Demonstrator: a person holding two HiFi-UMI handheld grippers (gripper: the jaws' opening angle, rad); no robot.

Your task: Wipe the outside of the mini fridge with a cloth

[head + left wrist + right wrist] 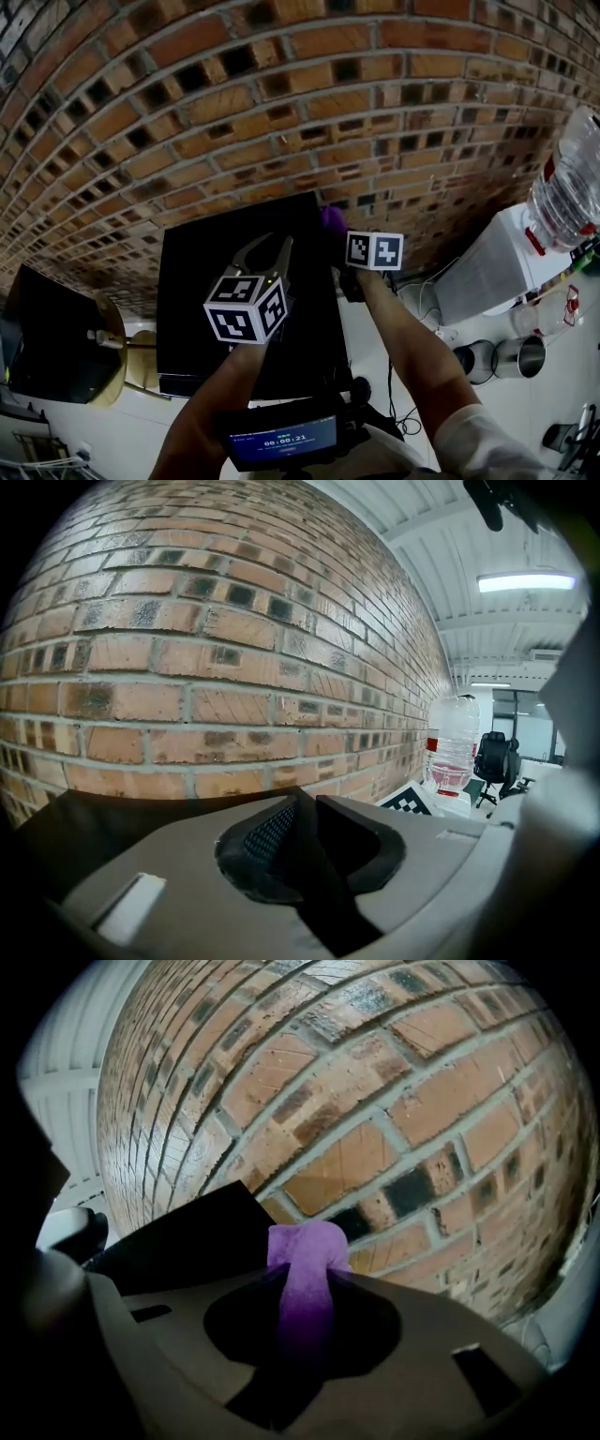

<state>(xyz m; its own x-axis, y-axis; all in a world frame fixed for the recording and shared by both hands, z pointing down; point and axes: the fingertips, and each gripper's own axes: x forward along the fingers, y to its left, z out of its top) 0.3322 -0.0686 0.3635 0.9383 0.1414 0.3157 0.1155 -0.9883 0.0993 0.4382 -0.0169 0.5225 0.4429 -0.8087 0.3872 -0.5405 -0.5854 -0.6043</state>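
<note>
Up close, right gripper [305, 1277] pinches purple cloth [304, 1241]; overhead, a mere tuft

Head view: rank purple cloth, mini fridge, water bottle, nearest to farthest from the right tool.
1. purple cloth: pinched in the right tool, at its tip.
2. mini fridge: just left of the tool, by the fridge's back right corner.
3. water bottle: far right, upended on the white dispenser.
</note>
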